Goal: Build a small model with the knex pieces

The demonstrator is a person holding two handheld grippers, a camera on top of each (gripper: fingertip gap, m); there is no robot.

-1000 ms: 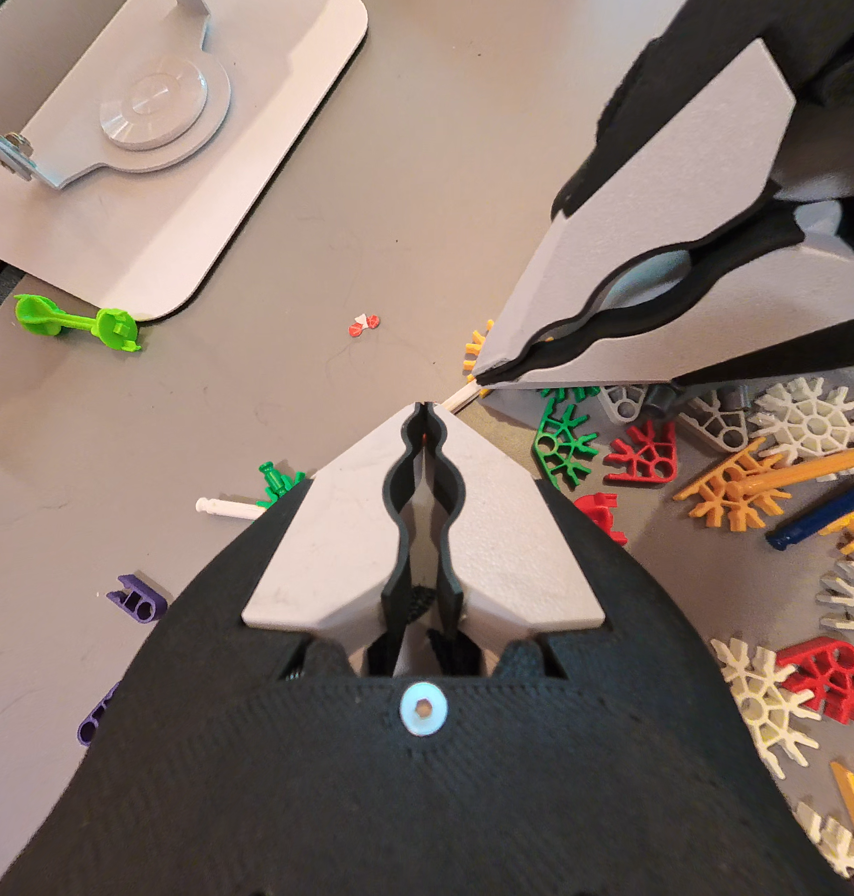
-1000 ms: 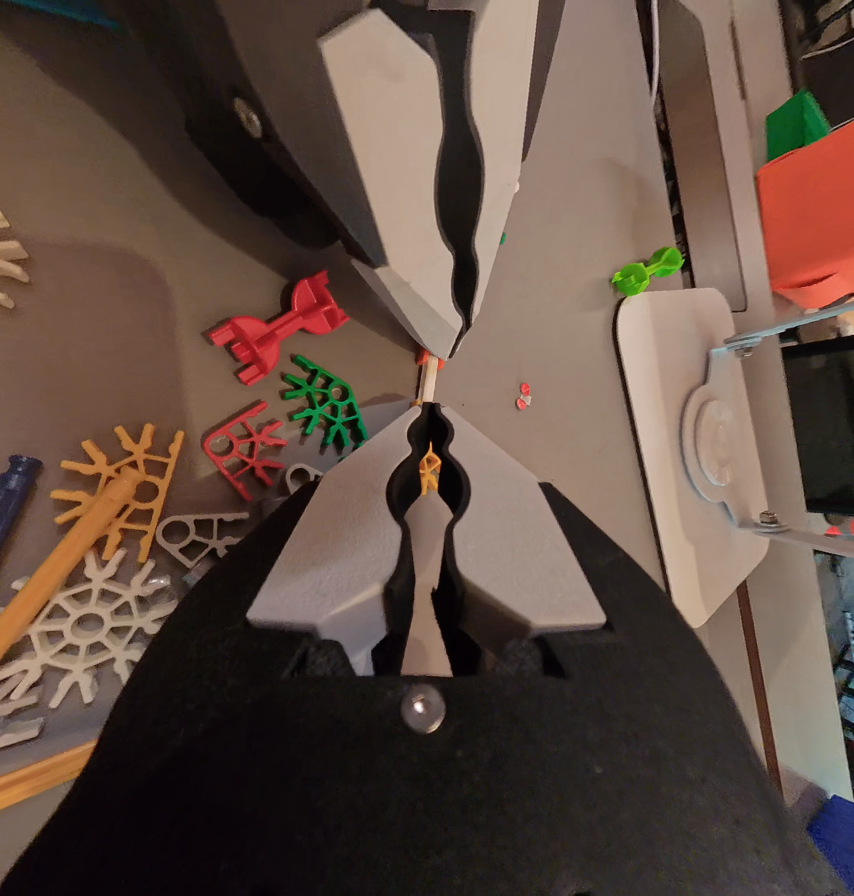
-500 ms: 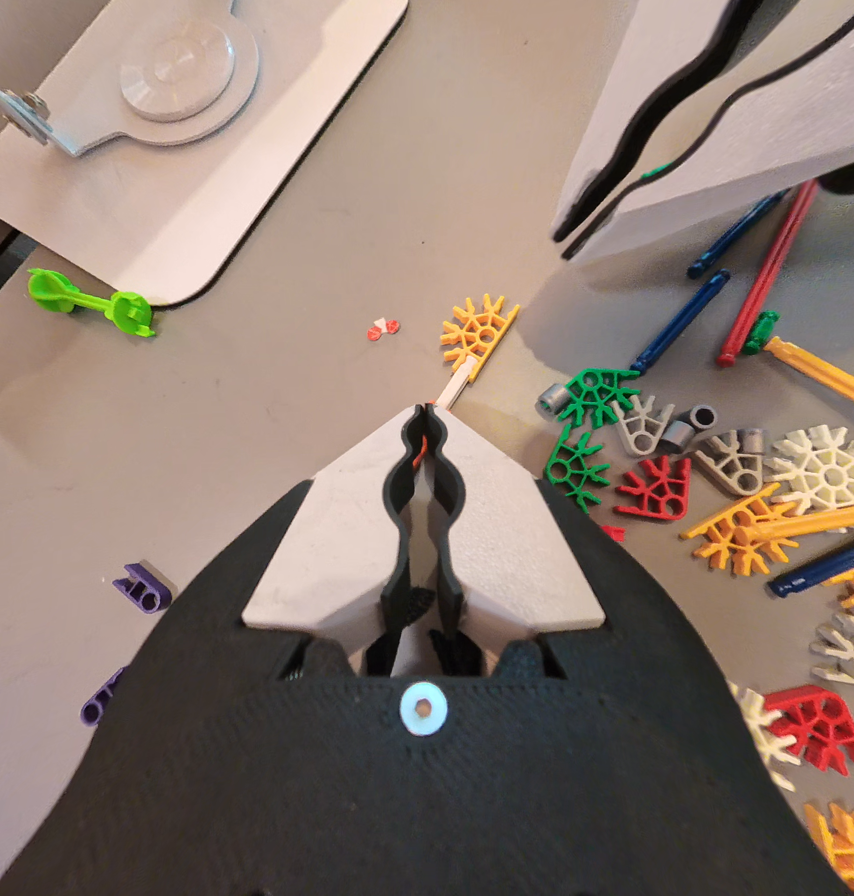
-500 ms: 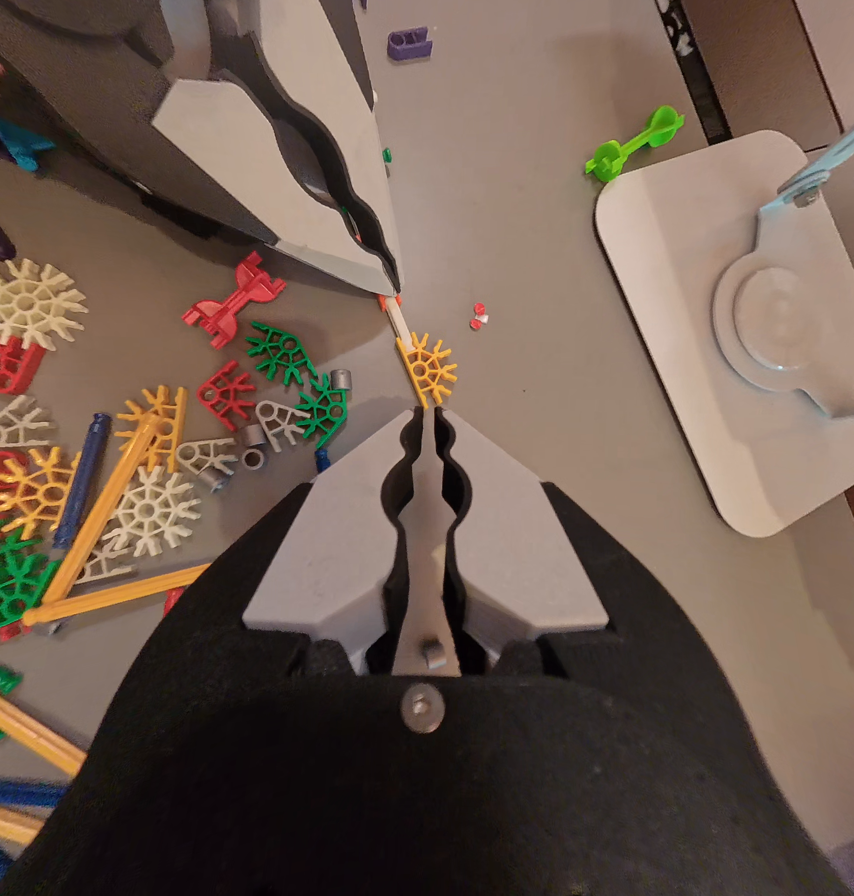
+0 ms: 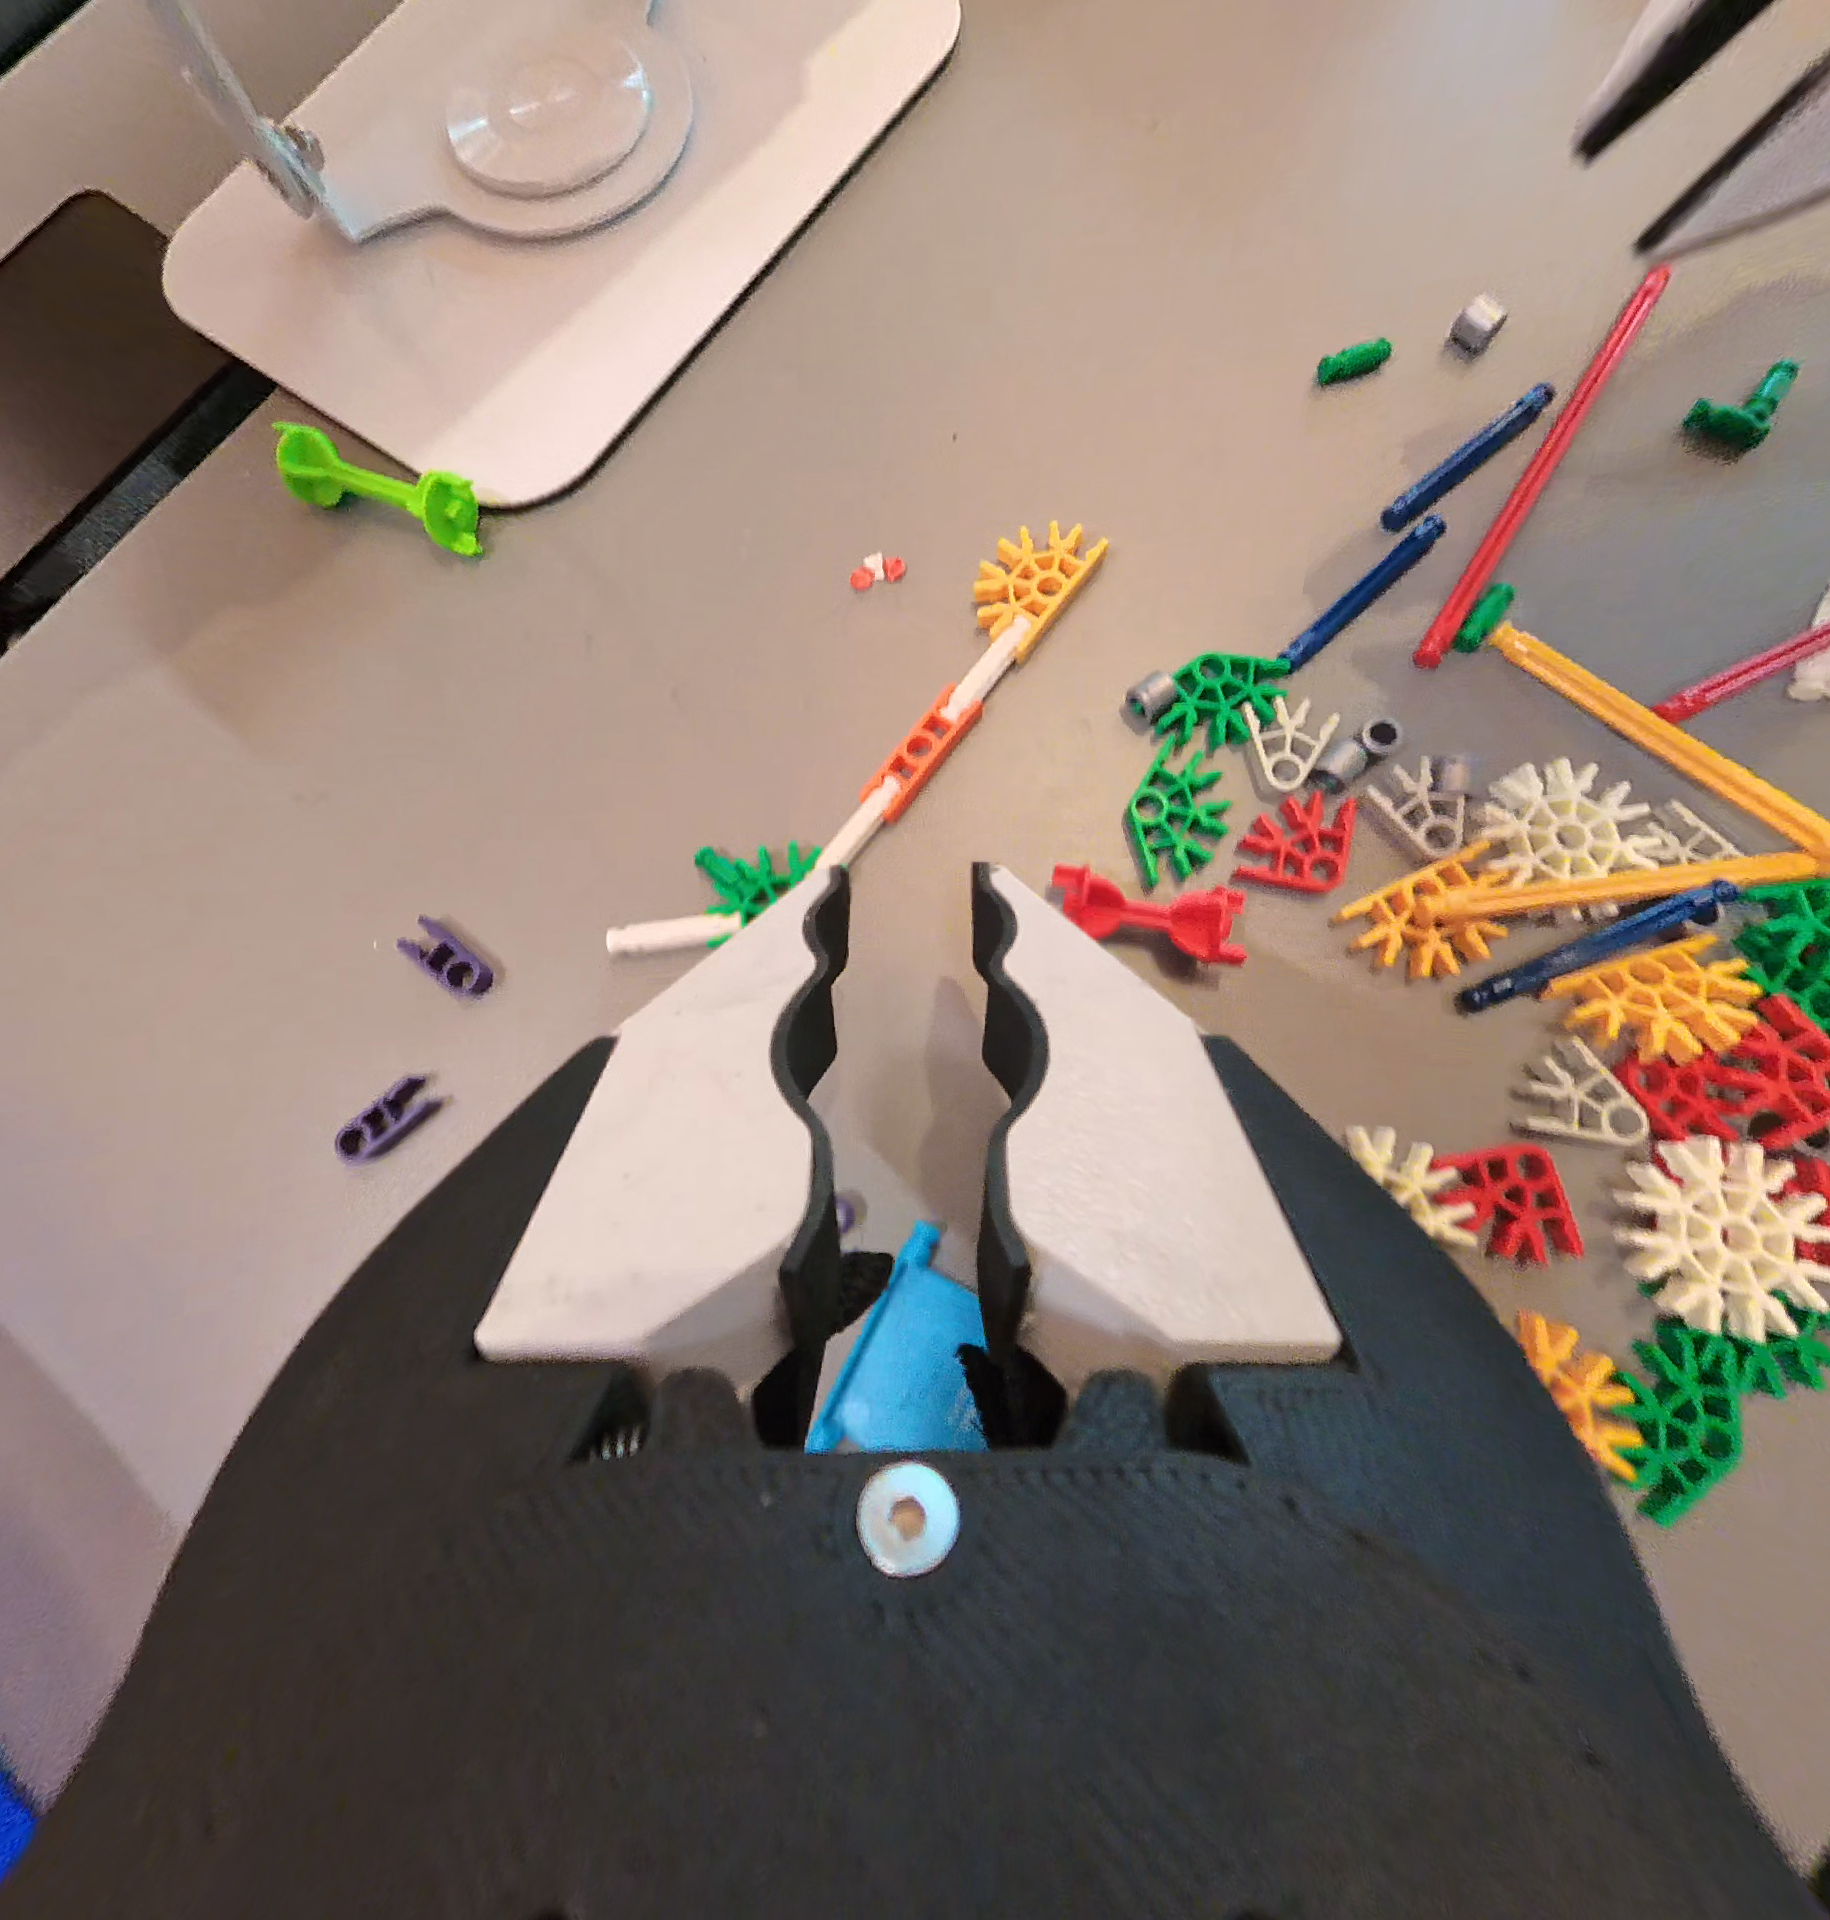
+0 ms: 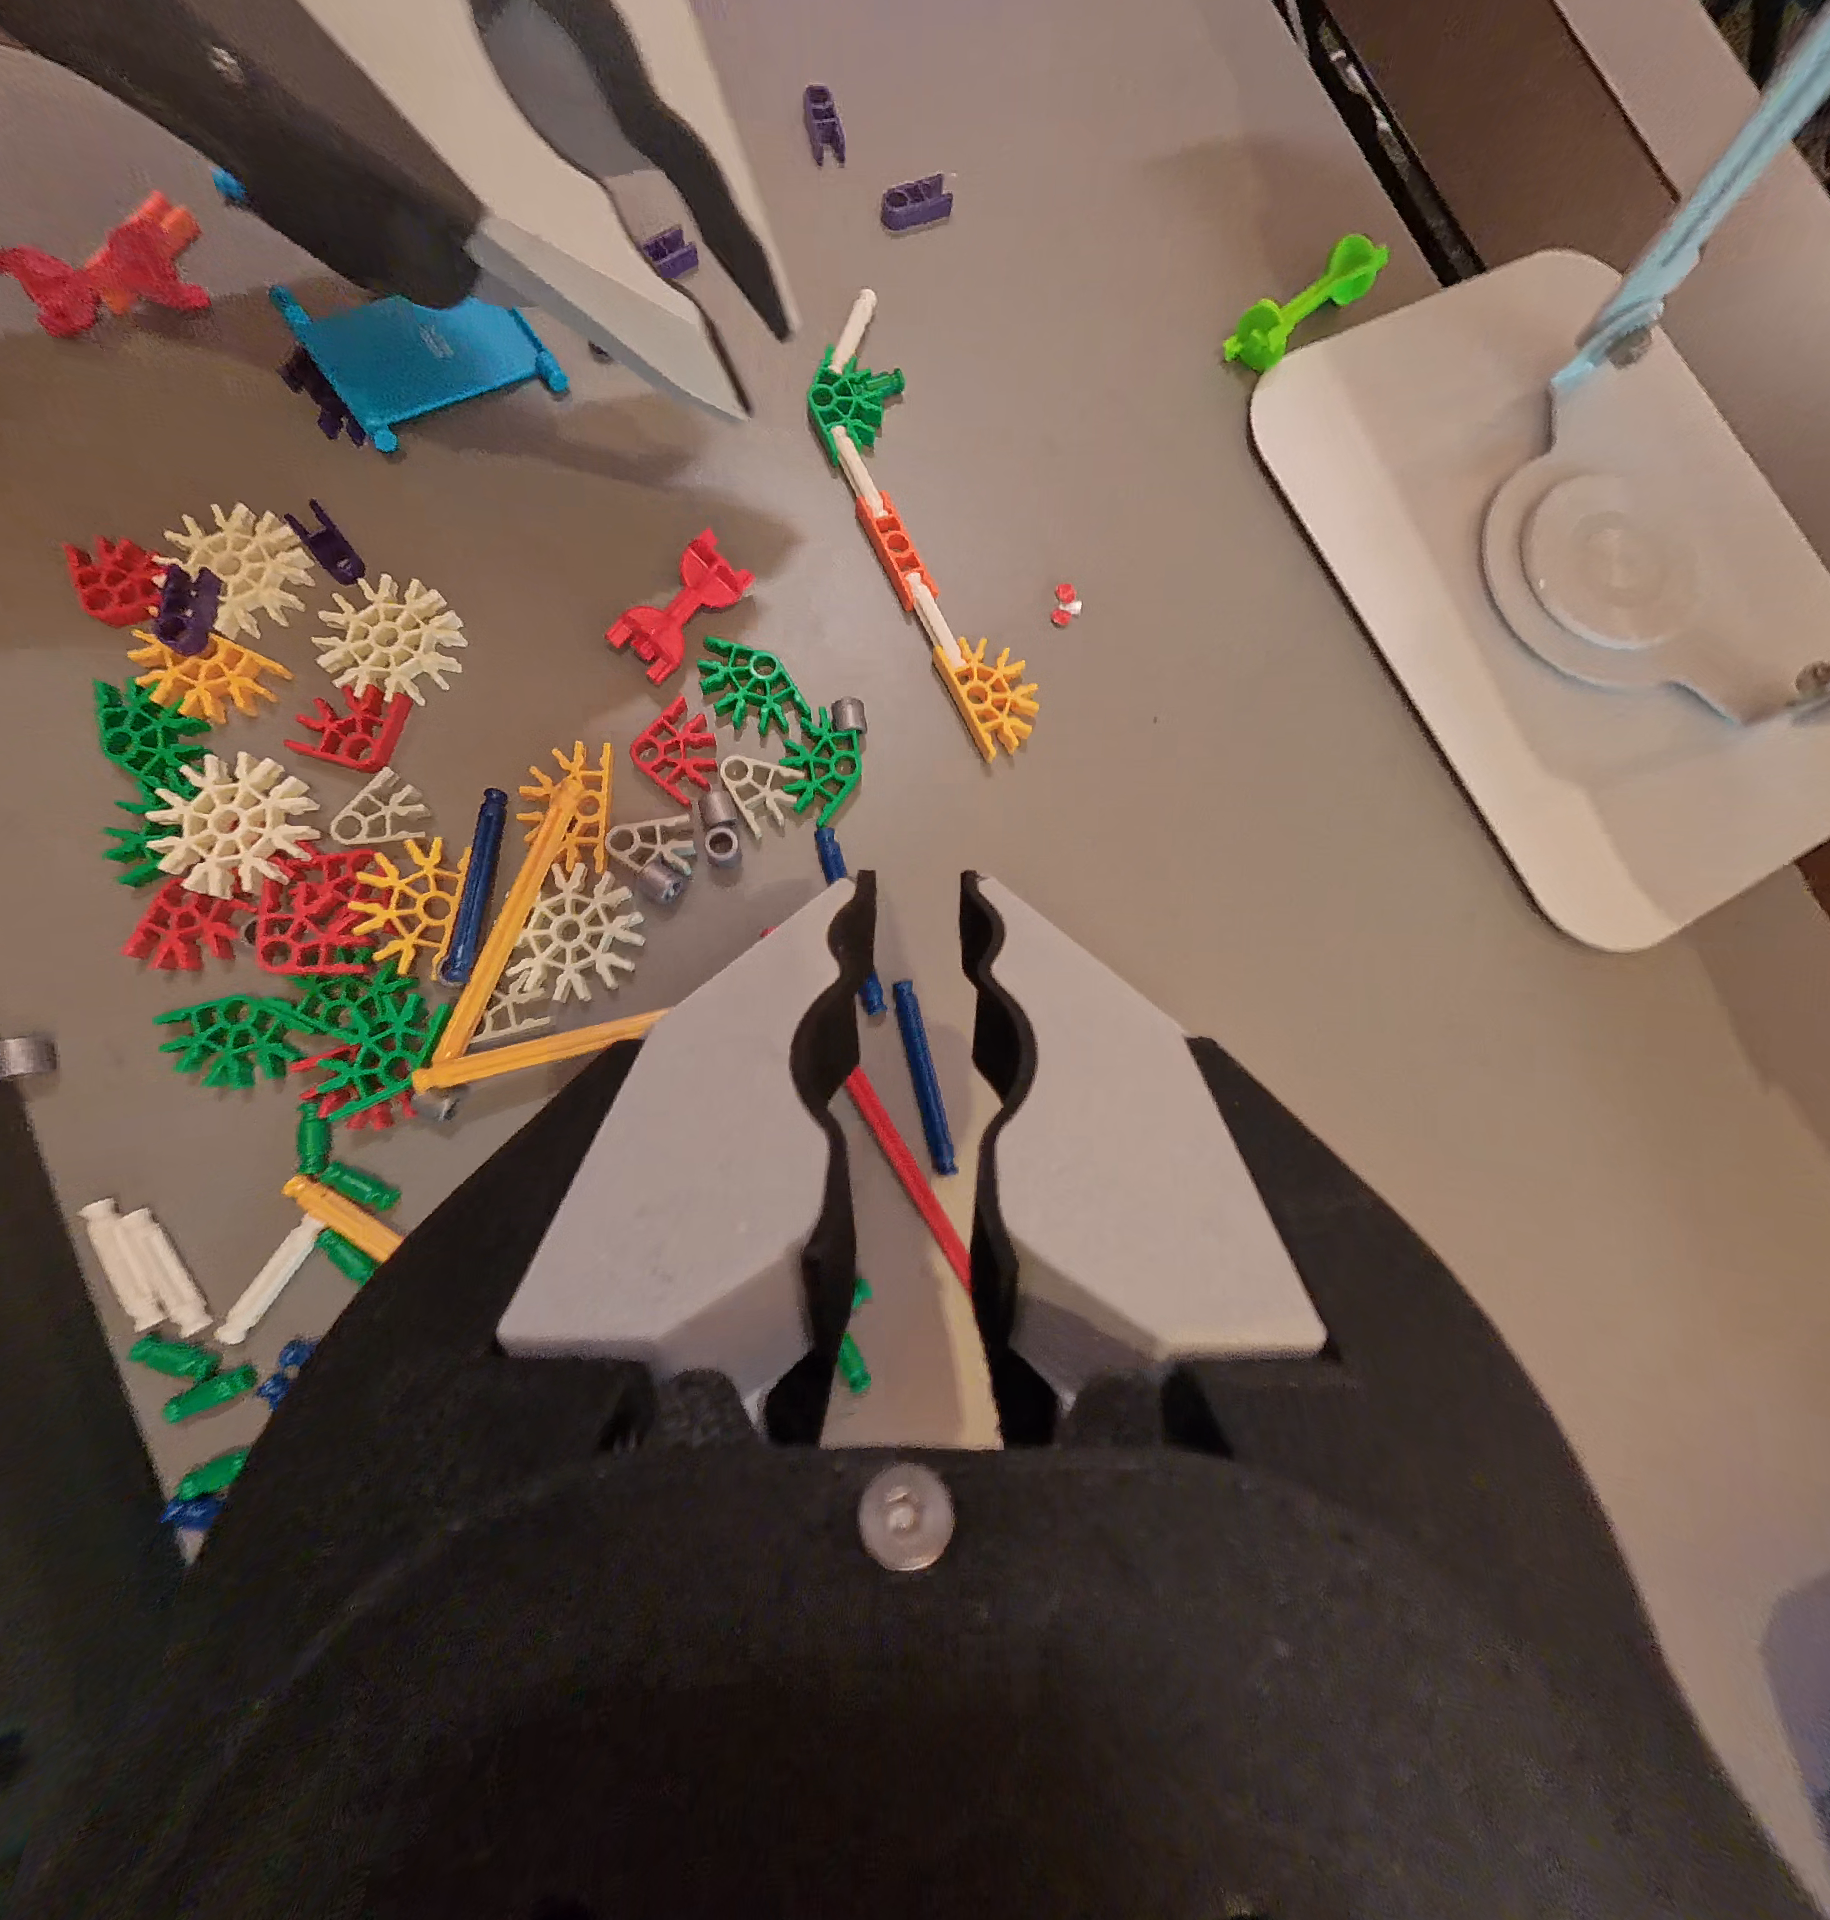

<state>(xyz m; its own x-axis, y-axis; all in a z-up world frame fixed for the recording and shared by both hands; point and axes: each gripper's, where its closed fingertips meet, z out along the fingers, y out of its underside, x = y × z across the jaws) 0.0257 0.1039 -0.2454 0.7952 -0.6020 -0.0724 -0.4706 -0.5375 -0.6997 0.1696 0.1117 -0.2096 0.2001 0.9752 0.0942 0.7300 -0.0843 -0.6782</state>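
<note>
A small built chain lies flat on the grey table: a yellow fan connector, a white rod, an orange connector, another white rod and a green connector. It also shows in the right wrist view, with the yellow end nearest and the green end farthest. My left gripper is open and empty, raised just behind the chain's green end. My right gripper is open and empty, raised over a blue rod and a red rod, short of the yellow end.
A heap of coloured connectors and rods lies left of my right gripper. A blue panel lies under my left gripper. A white stand base sits at the right, a lime rod beside it. Purple clips lie left. The gap from one gripper's tips to the other's is roughly 15 centimeters. To the green connector: left tips about 5 centimeters, right tips about 20 centimeters. It turns up in the right wrist view as well. To reach the blue rod in a straight line is about 9 centimeters for my right fingers, about 20 centimeters for my left. It turns up in the left wrist view as well.
Both grippers opened, let go of the chain and drew back and up. The chain now lies free on the table.
</note>
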